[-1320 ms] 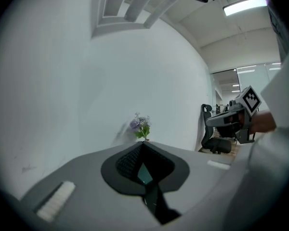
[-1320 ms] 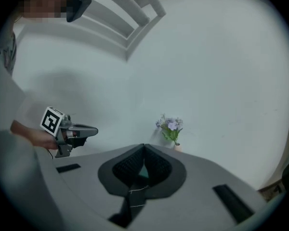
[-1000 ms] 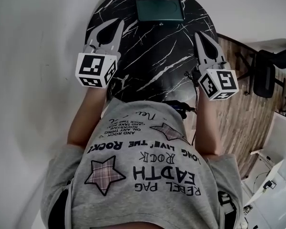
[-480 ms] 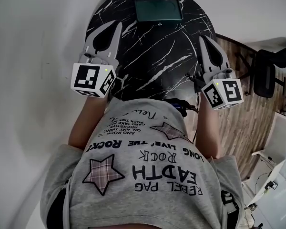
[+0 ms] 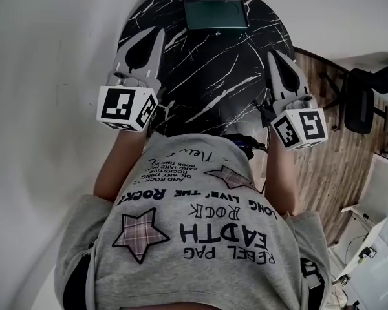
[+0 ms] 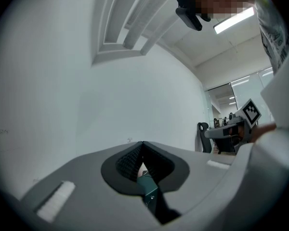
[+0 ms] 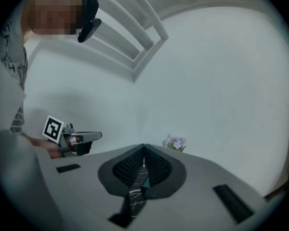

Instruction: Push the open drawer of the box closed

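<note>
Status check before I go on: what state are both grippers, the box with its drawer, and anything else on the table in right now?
left gripper: shut, empty, held over the table's left side, apart from the box.
right gripper: shut, empty, held over the table's right edge.
green box: at the table's far edge, untouched; from above I cannot tell whether its drawer is out.
flowers: upright, beyond the box.

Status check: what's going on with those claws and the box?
Left claw shut, empty. Right claw shut, empty. Green box at far side of table, untouched, both claws short of it. No obstacle seen between.
</note>
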The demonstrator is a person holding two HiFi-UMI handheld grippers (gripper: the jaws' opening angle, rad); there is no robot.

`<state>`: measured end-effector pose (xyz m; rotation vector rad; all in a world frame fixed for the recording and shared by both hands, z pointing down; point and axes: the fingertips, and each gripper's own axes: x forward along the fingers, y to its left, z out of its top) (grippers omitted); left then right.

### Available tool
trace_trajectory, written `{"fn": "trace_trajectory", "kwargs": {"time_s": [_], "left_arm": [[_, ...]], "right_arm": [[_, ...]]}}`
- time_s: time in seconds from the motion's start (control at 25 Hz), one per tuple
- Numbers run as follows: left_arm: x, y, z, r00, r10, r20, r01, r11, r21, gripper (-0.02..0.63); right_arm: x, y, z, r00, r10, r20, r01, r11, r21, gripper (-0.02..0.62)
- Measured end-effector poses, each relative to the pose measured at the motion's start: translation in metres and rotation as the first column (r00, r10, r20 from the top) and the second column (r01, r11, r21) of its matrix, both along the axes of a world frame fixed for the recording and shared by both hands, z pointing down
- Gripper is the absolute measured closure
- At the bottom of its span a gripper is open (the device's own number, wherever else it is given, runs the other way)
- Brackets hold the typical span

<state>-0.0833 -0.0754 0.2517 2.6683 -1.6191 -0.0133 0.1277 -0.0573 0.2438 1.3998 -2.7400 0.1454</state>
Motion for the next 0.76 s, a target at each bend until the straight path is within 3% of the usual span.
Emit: {"fn": "trace_trajectory", "kwargs": {"time_s": [0.76], "left_arm": [[-0.0003,0.0009,0.008,1.0,-0.015,-0.009,0.015,1.0,-0.014,0.597]], "right_arm": [[-0.0066,0.004,0.0047,1.0,-0.006,-0.017,0.006,1.0,0.0,0.583]]}}
